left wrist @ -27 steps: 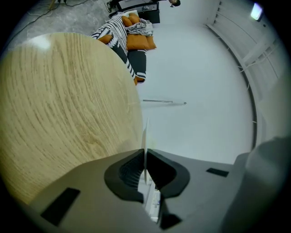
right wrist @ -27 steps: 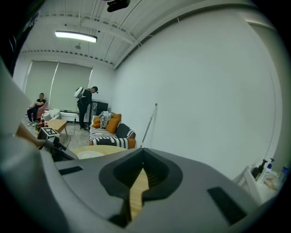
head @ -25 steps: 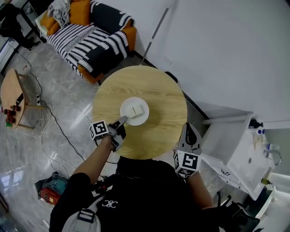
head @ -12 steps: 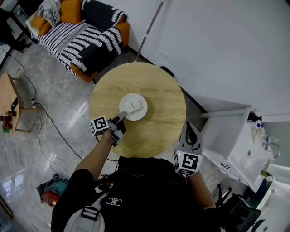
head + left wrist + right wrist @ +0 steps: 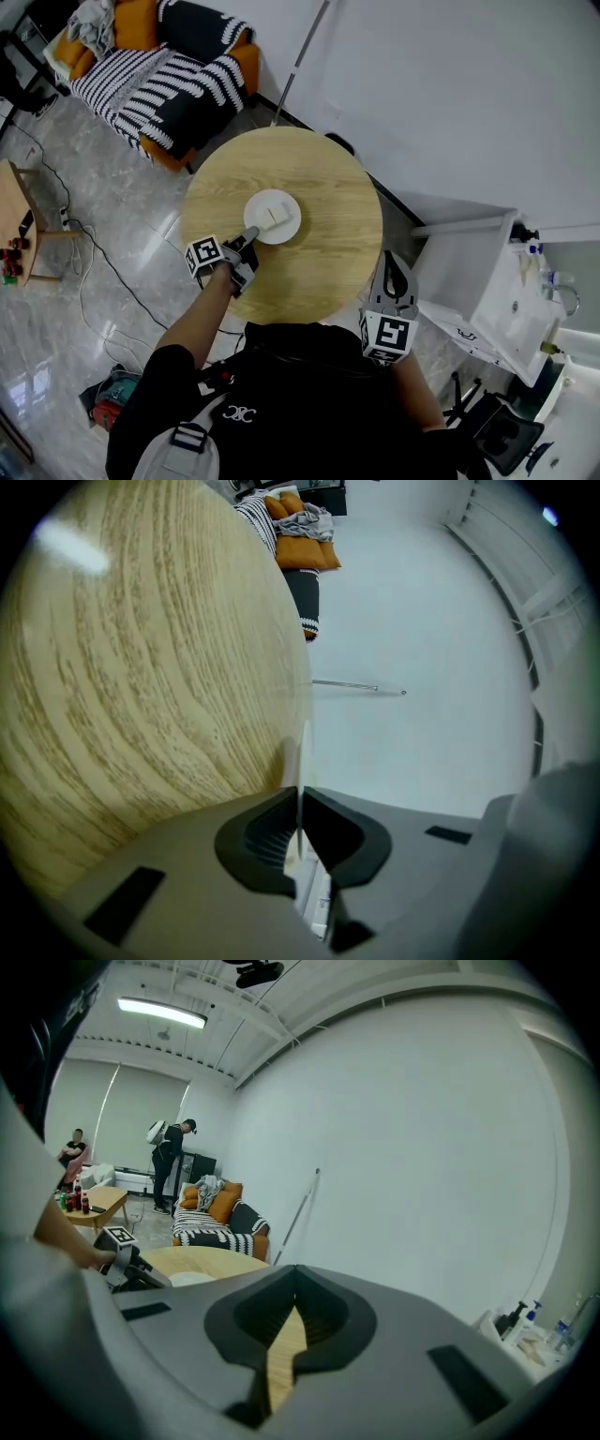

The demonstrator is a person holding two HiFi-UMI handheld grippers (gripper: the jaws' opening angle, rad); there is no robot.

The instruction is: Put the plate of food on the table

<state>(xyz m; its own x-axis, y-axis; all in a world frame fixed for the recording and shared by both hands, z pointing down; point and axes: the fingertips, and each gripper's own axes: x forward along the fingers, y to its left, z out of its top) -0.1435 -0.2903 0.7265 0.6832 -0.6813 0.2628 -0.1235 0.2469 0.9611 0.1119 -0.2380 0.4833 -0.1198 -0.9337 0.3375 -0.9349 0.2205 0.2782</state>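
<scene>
In the upper left of the head view stands 1 striped sofa [image 5: 159, 70]. Below it, the left gripper [image 5: 250, 235] pinches the near-left rim of 1 round white plate [image 5: 287, 228], its jaws narrow on the thin edge. The plate sits level, with no long axis, left of centre on 1 round wooden table [image 5: 323, 272]. Its pale food [image 5: 273, 215] is too small to count. At lower right, the right gripper [image 5: 391, 272] hangs beside the table's edge, jaws together and empty.

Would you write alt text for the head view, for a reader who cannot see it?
Seen from above, the left gripper pinches the rim of a white plate of food near the middle of a round wooden table. The right gripper hangs shut beside the table's near edge.
</scene>
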